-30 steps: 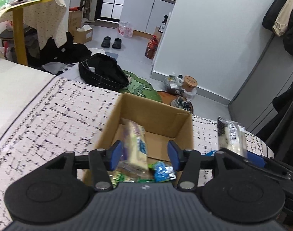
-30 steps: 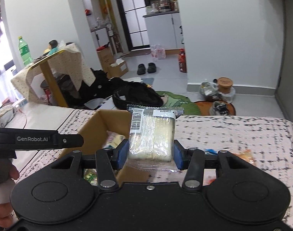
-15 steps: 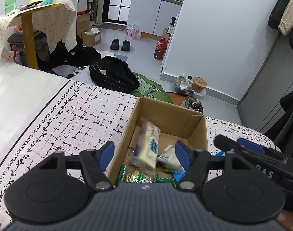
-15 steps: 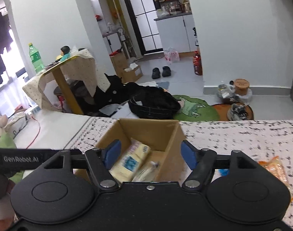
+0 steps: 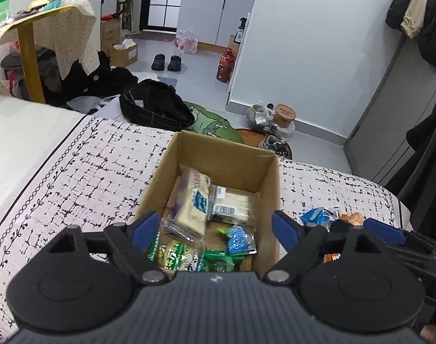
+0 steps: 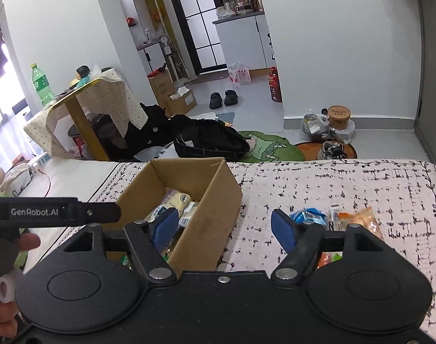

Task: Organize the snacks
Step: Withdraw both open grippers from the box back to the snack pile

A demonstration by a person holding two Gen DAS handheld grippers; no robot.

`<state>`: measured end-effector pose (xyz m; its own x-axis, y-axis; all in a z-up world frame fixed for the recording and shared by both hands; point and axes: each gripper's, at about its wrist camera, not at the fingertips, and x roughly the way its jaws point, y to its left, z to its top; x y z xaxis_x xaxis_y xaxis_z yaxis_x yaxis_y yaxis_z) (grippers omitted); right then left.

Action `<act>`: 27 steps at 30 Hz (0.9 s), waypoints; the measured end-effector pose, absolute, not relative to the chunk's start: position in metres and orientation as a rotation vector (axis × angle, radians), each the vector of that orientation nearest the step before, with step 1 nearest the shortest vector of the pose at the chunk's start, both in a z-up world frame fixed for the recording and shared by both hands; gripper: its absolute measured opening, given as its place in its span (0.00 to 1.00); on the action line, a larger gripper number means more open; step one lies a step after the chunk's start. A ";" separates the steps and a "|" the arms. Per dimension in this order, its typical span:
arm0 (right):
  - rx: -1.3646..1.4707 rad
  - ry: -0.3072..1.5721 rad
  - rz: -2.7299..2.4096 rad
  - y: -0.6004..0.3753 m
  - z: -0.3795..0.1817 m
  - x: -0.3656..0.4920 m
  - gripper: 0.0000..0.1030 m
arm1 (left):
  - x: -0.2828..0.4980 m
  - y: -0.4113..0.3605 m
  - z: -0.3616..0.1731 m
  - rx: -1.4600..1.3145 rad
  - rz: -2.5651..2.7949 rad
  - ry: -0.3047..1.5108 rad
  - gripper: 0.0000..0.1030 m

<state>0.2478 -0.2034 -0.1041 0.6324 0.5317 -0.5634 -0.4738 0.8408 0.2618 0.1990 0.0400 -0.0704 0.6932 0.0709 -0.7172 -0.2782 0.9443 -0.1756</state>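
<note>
- Left gripper (image 5: 215, 230): jaws opening, spread wide, nothing pinched. It hangs over the near end of the cardboard box (image 5: 264, 177), tilted steeply down into it.
- Right gripper (image 6: 225, 228): jaws opening, nothing between the pads. Left pad sits over the box's right wall, right pad over the bedspread (image 6: 347, 186). It points less steeply down than the left one.
- The box is on the patterned bedspread, open top. Inside: a pale wafer pack (image 5: 193, 203) leaning tilted on the left, a clear-wrapped pack with a barcode (image 5: 232, 205) flat beside it, touching; a small blue packet (image 5: 238, 239) and green-wrapped snacks (image 5: 175, 253) at the near end.
- The near wall of the box and part of the green snacks are hidden behind the left gripper's body; can't read any label.
- Loose snacks sit on the bedspread right of the box: blue packet (image 6: 307, 215), orange packet (image 6: 358, 219). In the right wrist view the lower parts are cut off by the gripper's right finger; a thin pack between them is too small to identify.
- In the left wrist view the right gripper's fingers cover most of those loose snacks.
- Person's hand (image 6: 5, 258) on the left gripper's handle is at the frame edge, mostly cropped; grip detail not readable.
- The right hand shows only as a sliver at the bottom right corner of the left wrist view.
</note>
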 end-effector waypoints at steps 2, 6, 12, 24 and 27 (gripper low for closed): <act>0.092 0.678 0.576 -0.209 -0.104 0.244 0.72 | 0.199 0.035 -0.070 -0.271 0.194 0.778 0.90; 0.105 0.675 0.573 -0.226 -0.102 0.237 0.76 | 0.197 0.022 -0.069 -0.269 0.177 0.771 0.97; 0.109 0.679 0.543 -0.251 -0.102 0.228 0.77 | 0.194 0.000 -0.066 -0.277 0.120 0.765 1.00; 0.127 0.701 0.462 -0.295 -0.115 0.215 0.77 | 0.197 -0.045 -0.072 -0.257 0.035 0.773 1.00; 0.134 0.706 0.436 -0.305 -0.118 0.215 0.76 | 0.199 -0.057 -0.077 -0.241 0.007 0.782 0.99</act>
<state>0.2149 -0.3049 -0.1175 0.6758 0.4308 -0.5980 -0.3415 0.9021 0.2639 0.1988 -0.0566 -0.0770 0.7109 -0.0830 -0.6984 -0.0952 0.9725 -0.2125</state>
